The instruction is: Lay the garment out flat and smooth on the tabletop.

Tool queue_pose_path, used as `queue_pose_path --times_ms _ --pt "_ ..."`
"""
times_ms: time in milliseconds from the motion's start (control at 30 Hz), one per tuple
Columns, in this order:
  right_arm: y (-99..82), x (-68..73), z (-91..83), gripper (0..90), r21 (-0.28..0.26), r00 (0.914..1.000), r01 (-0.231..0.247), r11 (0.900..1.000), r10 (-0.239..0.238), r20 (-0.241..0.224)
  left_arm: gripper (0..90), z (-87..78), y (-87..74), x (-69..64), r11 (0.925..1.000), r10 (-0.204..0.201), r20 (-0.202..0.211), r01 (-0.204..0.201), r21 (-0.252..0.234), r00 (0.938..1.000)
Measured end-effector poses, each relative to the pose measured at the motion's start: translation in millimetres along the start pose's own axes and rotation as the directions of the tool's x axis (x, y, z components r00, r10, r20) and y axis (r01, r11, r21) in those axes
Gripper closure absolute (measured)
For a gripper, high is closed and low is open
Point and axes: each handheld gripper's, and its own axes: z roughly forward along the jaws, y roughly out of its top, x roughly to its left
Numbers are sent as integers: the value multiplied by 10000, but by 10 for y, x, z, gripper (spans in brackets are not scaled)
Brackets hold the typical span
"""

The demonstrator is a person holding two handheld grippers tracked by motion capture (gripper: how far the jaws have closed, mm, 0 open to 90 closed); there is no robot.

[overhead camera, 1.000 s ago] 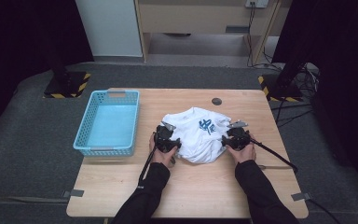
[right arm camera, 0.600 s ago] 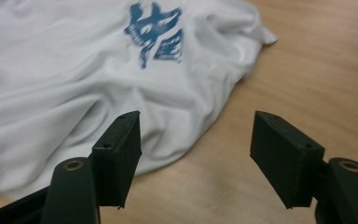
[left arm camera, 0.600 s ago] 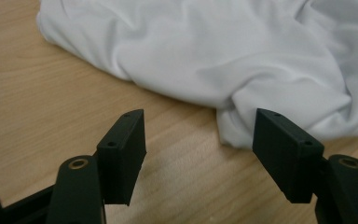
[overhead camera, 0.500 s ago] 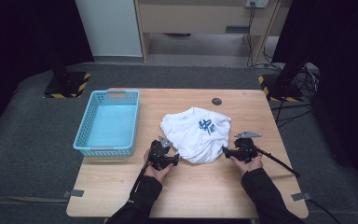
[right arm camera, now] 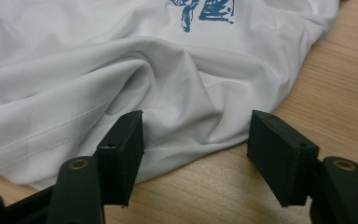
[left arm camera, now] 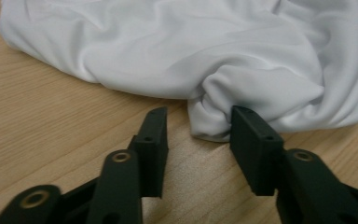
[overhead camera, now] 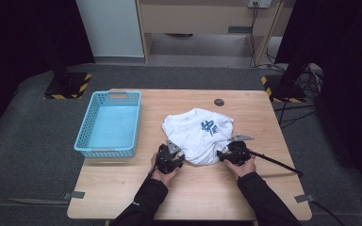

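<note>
Since a second ago you've pulled both hands back to the near edge of the white shirt (overhead camera: pixel 199 134). Left gripper (left arm camera: pixel 196 135) fingers have just been closing, a small fold between them, not pinched. Right gripper (right arm camera: pixel 196 140) fingers spread over the hem. The shirt's bunched mid-table (overhead camera: pixel 207 197), beside the blue basket (overhead camera: pixel 107 125).

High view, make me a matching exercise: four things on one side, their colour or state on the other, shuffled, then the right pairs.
Things:
1. basket
2. T-shirt
3. table
4. left gripper

States:
A. light wood
B. white, crumpled, blue print
C. black jaws open at a fold of cloth
D. light blue, nothing in it

Pairs: 1-D, 2-B, 3-A, 4-C
</note>
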Motion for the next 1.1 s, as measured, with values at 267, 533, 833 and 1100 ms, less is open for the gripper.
queue_pose_path --times_ms 267,533,833,1100 --pt "6 -39 -76 706 432 9991 423 9982 -422 -46 837 -64 -5 81 9993 -6 147 0 363 9999" --pt "5 -48 -104 781 597 9974 699 9958 -685 -241 806 -75 -14 154 9992 -163 404 148 366 9990" --pt "7 -48 -100 712 612 9974 652 9960 -632 -347 581 -18 4 20 9970 766 690 -773 82 9947" --pt "16 -48 -84 699 567 9979 529 9970 -507 -400 682 15 15 13 9989 471 647 -470 -32 9968"
